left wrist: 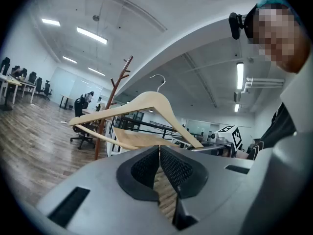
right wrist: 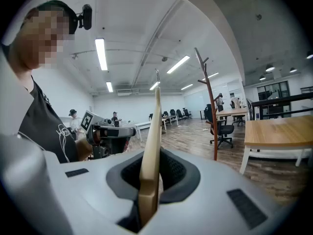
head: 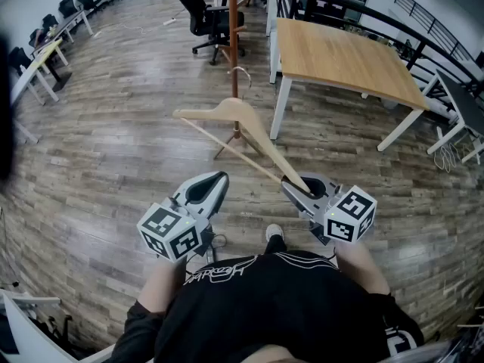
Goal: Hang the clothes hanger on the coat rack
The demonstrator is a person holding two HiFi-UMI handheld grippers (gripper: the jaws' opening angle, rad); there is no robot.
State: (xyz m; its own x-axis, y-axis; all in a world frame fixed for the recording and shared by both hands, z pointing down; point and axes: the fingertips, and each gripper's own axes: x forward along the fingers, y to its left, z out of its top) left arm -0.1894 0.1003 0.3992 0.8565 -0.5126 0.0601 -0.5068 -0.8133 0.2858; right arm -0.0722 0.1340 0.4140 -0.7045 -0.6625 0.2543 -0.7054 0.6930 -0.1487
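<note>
Closest to the person, the left gripper [head: 214, 181] hangs idle, its pads pressed together with nothing between them. Beside it, the right gripper [head: 293, 187] pinches the end of one arm of the wooden clothes hanger [head: 240, 118], which juts forward and away over the floor, its wire hook at the far end.

The hanger looks light and stiff, with smooth wood that could slip or pivot in the pads. Held at the tip, it probably swings like a lever. A hold nearer the neck would likely give steadier control of the hook.

Further off stands the coat rack [head: 234, 29], short of the hook's reach. Its pegs are cut off at the top of the head view, and the hanger crosses its base. The thin hook is hard to make out there; it seems to face the pole.
</note>
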